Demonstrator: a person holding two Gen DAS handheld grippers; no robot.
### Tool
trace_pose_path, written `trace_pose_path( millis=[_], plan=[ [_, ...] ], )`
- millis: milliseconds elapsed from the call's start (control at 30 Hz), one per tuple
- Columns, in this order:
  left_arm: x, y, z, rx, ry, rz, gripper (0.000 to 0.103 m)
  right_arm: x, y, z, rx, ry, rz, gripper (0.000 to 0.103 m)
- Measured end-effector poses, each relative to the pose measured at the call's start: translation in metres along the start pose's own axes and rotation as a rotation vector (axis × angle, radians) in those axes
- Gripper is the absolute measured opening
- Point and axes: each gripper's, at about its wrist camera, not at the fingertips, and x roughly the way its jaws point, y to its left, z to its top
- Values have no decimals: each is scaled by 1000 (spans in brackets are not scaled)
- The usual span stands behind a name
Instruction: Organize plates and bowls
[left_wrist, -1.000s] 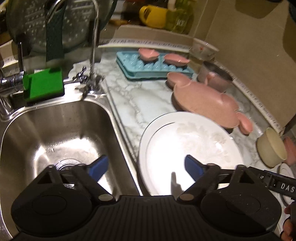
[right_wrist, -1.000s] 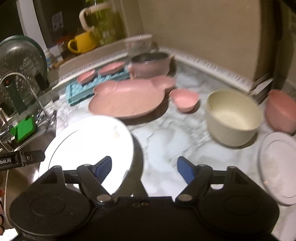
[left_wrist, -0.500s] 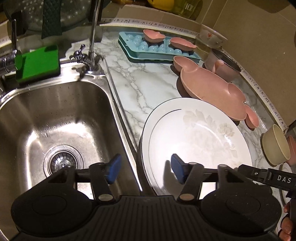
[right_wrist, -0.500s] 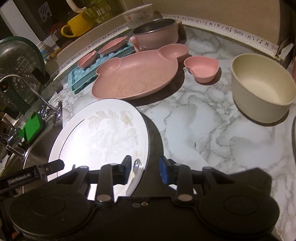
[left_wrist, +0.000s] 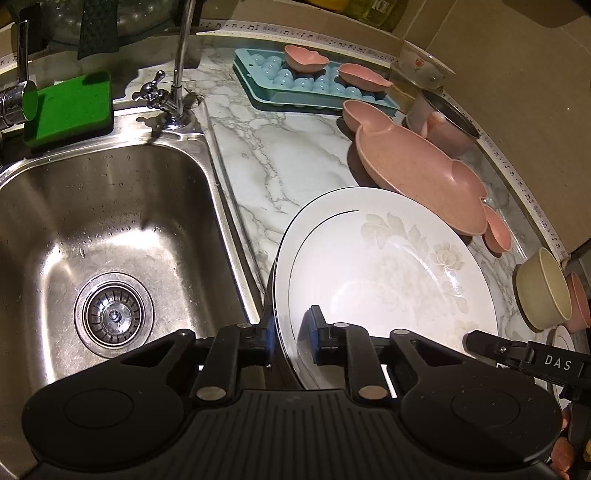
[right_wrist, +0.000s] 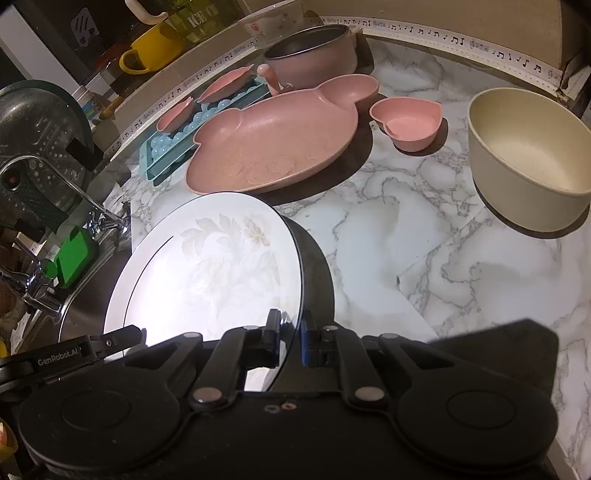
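A large white floral plate (left_wrist: 388, 273) is held tilted above the marble counter beside the sink; it also shows in the right wrist view (right_wrist: 214, 266). My left gripper (left_wrist: 291, 336) is shut on its near left rim. My right gripper (right_wrist: 290, 341) is shut on its near right rim. A pink bear-shaped plate (right_wrist: 273, 144) lies behind it, also seen in the left wrist view (left_wrist: 417, 173). A small pink heart bowl (right_wrist: 406, 122) and a cream bowl (right_wrist: 528, 158) stand to the right. A pink pot (right_wrist: 310, 51) stands at the back.
A steel sink (left_wrist: 110, 221) with a tap (left_wrist: 177, 74) and a green sponge (left_wrist: 66, 107) lies left. A blue ice tray (left_wrist: 310, 85) carries two small pink dishes. A yellow mug (right_wrist: 151, 51) stands on the back ledge. A small white plate (left_wrist: 567, 339) lies far right.
Both grippers closed from open onto the white plate's rim, and the plate has come up tilted off the counter.
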Motion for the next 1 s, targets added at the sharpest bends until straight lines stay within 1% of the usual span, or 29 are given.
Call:
trace_pose_path(
  millis=[167,400,567,767,1000],
  plan=[
    [-7,-16,-13,30,25,-24,17,-11,-10,-5,-9,2,-2,9],
    [-17,-44,-34,82,51,-66,17,-35,-39,-13,1,2,-11,9],
    [-21,-58,-45,121,70,-81,17,-50,-55,-19,8,-5,-19,9],
    [-18,-59,-53,121,91,-68,17,-54,-63,-26,22,-6,-35,9],
    [-19,-58,-52,123,89,-63,17,-54,-62,-30,30,-9,-31,9]
  ],
)
